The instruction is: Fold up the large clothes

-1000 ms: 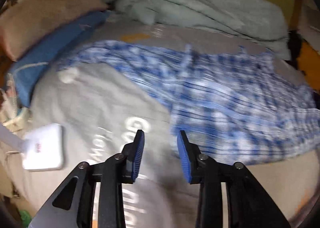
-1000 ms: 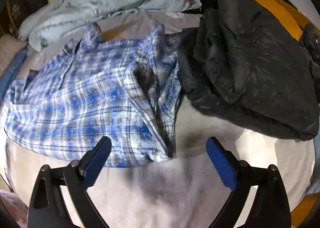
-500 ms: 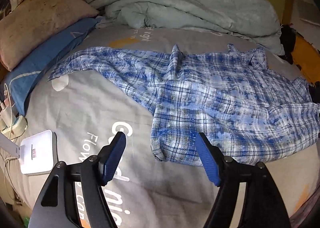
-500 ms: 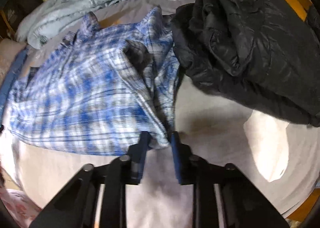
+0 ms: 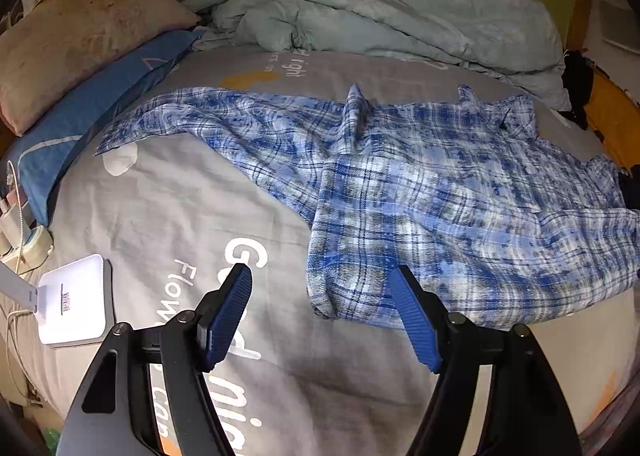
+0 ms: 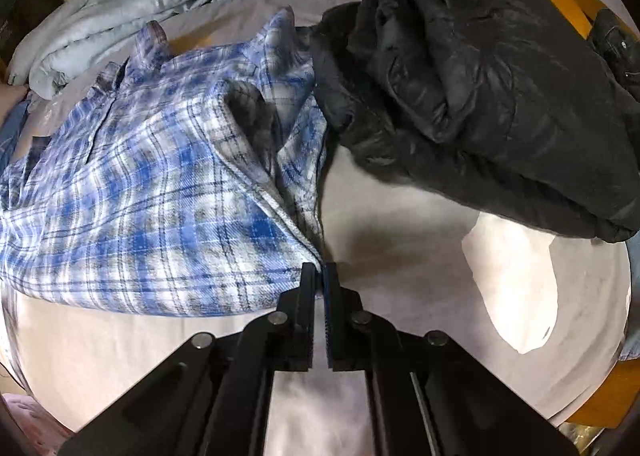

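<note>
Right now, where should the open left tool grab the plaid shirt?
The bunched hem corner of the plaid shirt, coming straight down over it: the left tool already straddles it, and the fold stands proud of the bedsheet.

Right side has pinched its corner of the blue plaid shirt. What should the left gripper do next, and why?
Probably ease the left gripper down and close on the blue plaid shirt's near hem corner: its jaws are open, empty, straddling that corner, while the right gripper is shut on the other.

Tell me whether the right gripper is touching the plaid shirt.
Touching. The right wrist view shows the right gripper with its jaws shut on the near corner of the plaid shirt, cloth pinched between them.
</note>
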